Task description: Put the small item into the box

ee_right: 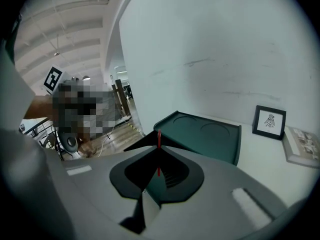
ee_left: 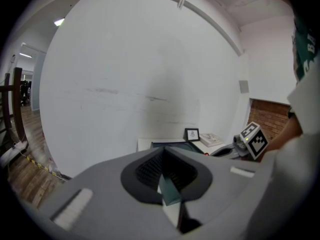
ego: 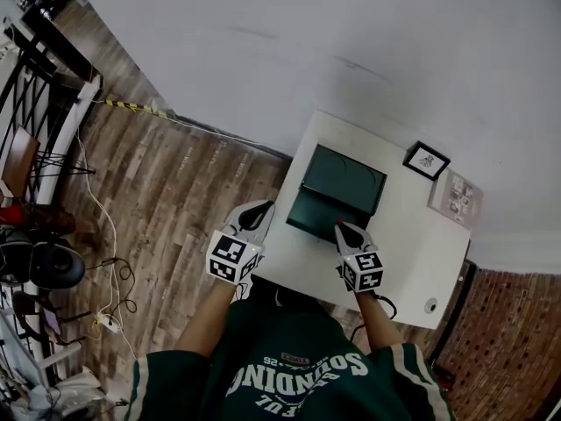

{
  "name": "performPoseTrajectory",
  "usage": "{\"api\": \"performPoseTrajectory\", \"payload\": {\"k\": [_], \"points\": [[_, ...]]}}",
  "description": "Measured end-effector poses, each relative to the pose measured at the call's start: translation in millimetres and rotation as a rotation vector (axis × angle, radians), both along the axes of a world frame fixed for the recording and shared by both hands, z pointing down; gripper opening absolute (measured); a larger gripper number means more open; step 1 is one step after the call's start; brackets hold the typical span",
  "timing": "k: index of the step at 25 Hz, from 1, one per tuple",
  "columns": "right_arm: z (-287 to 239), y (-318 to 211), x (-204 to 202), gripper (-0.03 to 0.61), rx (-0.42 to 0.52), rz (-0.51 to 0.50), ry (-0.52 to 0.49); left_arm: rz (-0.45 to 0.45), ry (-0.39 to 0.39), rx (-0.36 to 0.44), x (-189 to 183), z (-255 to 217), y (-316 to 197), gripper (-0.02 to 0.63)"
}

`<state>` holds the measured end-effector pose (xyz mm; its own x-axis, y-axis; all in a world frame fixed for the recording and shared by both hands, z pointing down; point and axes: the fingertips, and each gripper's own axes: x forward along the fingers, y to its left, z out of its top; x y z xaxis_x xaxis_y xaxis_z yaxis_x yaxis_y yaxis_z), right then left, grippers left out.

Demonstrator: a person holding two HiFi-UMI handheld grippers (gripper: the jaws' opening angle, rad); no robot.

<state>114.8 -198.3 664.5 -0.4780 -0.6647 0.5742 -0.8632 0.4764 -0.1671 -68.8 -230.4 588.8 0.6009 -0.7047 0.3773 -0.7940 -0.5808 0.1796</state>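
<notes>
A dark green box [ego: 313, 214] stands open on the white table [ego: 412, 244], its lid [ego: 344, 178] raised at the far side. My right gripper [ego: 343, 229] hovers at the box's near right corner, shut on a small thin red item [ego: 340, 223]. In the right gripper view the red item [ee_right: 159, 139] sticks up between the closed jaws, with the green lid [ee_right: 205, 135] just beyond. My left gripper [ego: 259, 209] hangs by the table's left edge, shut and holding nothing. From the left gripper view the box [ee_left: 172, 145] and the right gripper [ee_left: 252, 142] show ahead.
A small framed picture [ego: 426, 160] and a printed card [ego: 456, 197] lie at the table's far right, and a small round object [ego: 430, 305] sits near the front right corner. Wooden floor with cables and chairs [ego: 35, 261] lies to the left; a white wall stands behind.
</notes>
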Motion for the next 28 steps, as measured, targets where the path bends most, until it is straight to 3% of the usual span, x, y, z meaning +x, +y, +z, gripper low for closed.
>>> {"api": "performPoseTrajectory", "payload": {"k": [15,28], "points": [[62.3,-16.4,-12.4,0.012,-0.210,-0.066,0.161,-0.110,-0.017,-0.036,-50.4,12.8,15.6,0.051],[107.7,-16.8,-16.5,0.012,-0.402,-0.134,0.260,-0.149,-0.025,-0.048,-66.6,15.5,20.2,0.051]]}}
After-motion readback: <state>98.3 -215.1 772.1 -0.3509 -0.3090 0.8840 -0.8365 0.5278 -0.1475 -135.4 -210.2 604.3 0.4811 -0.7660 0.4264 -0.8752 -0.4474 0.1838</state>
